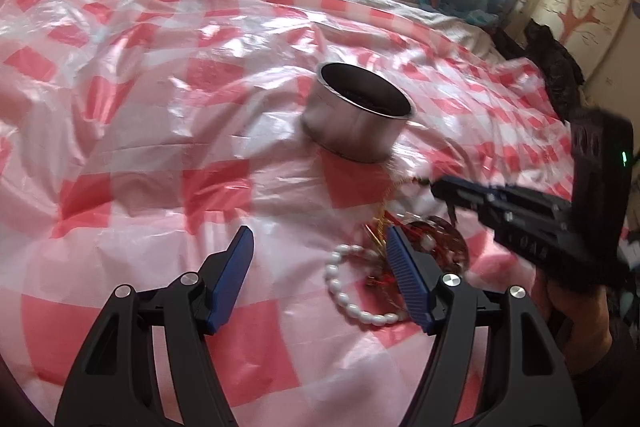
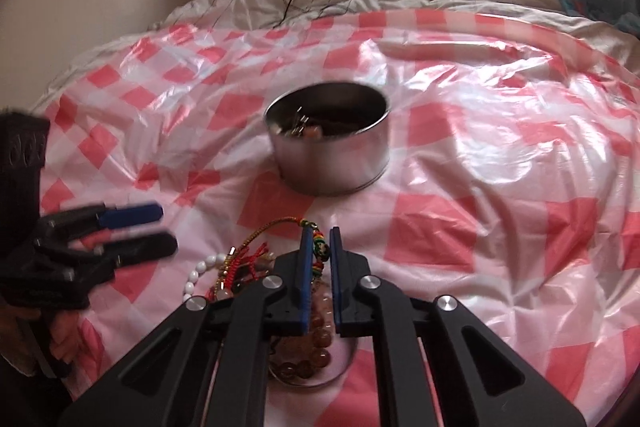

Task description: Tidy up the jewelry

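A round metal tin [image 1: 356,115] sits on the red-checked plastic sheet; in the right wrist view the tin [image 2: 332,147] holds several trinkets. A heap of jewelry lies near me: a white bead bracelet [image 1: 352,295], red and gold cords, and a brown bead bracelet [image 2: 316,343] on a clear dish. My left gripper [image 1: 320,247] is open, empty, with its right finger over the white bracelet. My right gripper [image 2: 320,239] is shut on a multicoloured braided cord [image 2: 321,251] at the heap's far edge. It also shows in the left wrist view [image 1: 444,187].
The checked sheet [image 1: 140,155] covers a bed with rumpled white bedding [image 2: 360,3] behind. A wall and a cable are at the far side, curtains and a wardrobe to the right. Black cloth [image 1: 556,63] lies at the bed's right edge.
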Tool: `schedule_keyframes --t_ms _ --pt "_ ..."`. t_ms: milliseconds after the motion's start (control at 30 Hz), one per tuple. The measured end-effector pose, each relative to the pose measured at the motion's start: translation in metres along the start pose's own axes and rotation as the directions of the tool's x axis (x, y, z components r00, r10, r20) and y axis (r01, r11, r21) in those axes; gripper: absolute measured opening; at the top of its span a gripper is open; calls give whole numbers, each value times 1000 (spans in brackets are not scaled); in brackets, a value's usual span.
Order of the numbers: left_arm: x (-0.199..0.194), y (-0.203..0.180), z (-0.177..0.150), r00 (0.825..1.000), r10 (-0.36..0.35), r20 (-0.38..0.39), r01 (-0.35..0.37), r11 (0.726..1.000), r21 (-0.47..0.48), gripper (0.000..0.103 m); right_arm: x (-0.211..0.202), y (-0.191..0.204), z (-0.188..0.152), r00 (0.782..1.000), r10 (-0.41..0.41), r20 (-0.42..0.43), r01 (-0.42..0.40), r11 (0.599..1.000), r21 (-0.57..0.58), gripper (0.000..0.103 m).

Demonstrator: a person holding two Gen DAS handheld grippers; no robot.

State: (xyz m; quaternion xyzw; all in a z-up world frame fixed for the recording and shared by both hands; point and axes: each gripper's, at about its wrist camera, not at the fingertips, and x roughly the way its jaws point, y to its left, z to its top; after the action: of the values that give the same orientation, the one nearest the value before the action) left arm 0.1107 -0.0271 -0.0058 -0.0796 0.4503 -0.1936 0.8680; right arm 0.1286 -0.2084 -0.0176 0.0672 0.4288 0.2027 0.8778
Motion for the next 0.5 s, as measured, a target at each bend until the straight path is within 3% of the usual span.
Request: schedule_keyframes --t_ms 200,367,500 --pt "13 -35 -9 999 -43 -28 46 990 132 65 -22 -47 7 998 -54 37 48 989 142 9" --pt "23 -37 6 992 -126 0 126 989 76 66 -21 -68 7 995 -103 6 100 974 204 9" --pt "47 -36 27 988 -148 -42 149 989 14 66 -17 -78 5 990 -136 -23 138 963 231 9"
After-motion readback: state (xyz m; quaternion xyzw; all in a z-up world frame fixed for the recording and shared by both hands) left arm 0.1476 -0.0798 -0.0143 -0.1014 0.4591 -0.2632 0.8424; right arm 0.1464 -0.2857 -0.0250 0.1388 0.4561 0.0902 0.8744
